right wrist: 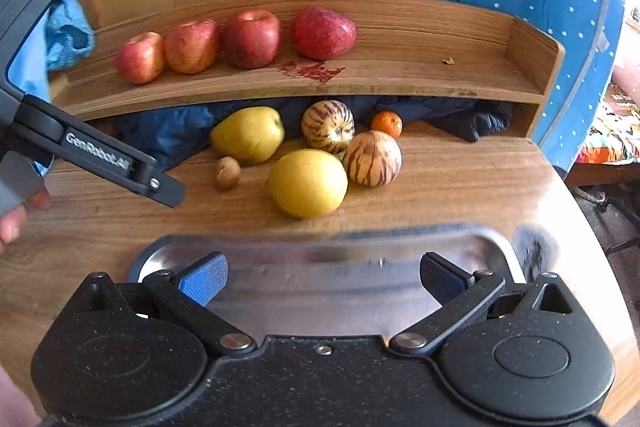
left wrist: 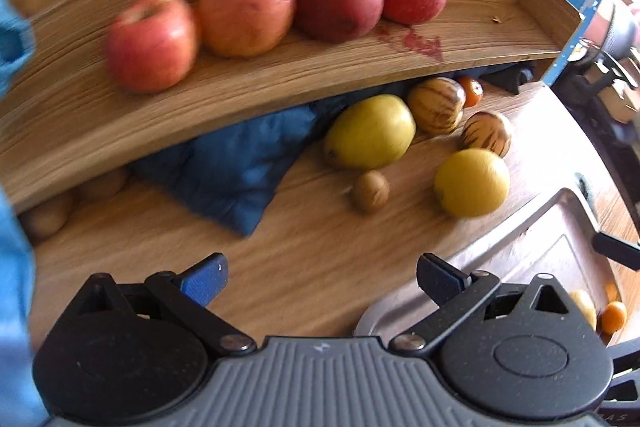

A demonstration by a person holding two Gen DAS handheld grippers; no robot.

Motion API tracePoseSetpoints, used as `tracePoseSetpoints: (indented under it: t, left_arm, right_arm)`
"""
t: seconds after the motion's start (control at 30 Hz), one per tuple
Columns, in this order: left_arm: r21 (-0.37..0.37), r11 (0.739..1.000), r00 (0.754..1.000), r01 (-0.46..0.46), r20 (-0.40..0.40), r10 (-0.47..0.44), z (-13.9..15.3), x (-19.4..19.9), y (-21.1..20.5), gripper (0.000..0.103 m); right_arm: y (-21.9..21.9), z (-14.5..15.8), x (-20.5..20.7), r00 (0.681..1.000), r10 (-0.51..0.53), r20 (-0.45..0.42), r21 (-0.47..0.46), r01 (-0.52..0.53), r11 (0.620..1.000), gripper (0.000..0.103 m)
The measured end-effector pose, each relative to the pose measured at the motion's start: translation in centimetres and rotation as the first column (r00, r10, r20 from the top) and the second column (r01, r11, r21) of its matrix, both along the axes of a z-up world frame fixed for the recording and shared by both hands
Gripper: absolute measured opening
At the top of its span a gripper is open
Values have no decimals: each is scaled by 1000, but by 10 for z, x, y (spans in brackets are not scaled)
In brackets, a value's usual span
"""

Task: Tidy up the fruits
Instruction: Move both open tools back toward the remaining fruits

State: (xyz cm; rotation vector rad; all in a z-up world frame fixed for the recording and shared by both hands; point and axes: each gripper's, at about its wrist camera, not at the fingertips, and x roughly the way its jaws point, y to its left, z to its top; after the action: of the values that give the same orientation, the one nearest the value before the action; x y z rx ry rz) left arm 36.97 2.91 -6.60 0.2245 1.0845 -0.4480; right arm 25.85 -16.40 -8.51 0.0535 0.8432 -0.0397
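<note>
On the wooden tabletop (right wrist: 460, 187), just beyond the far rim of the metal tray (right wrist: 320, 247), the loose fruits sit in a cluster: two yellow fruits (right wrist: 307, 183), two striped melons (right wrist: 372, 158), a small orange (right wrist: 387, 123) and a brown kiwi (right wrist: 228, 172). Four red apples (right wrist: 251, 37) line the raised shelf (right wrist: 400, 83) behind the tray. These round fruits will likely roll if nudged; a careless approach could knock one off the table edge or under the shelf onto the dark blue cloth (right wrist: 168, 131). Over the tray, the right gripper (right wrist: 320, 279) is spread wide and empty, the fruits ahead of it. Left of the tray, the left gripper (left wrist: 322, 277) is likewise spread and empty, with the kiwi nearest, ahead and slightly right.
</note>
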Motion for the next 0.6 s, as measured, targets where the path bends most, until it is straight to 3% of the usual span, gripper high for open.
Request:
tracePoseSetpoints:
  t: [0.23, 0.6]
  left_arm:
    - [-12, 999, 997, 51, -49, -51, -18, 32, -20, 102]
    - [-18, 989, 989, 148, 17, -147, -32, 38, -31, 102]
  right_arm:
    - [3, -7, 41, 999, -19, -45, -35, 17, 999, 102]
    - [24, -26, 79, 994, 44, -99, -144, -58, 988, 101]
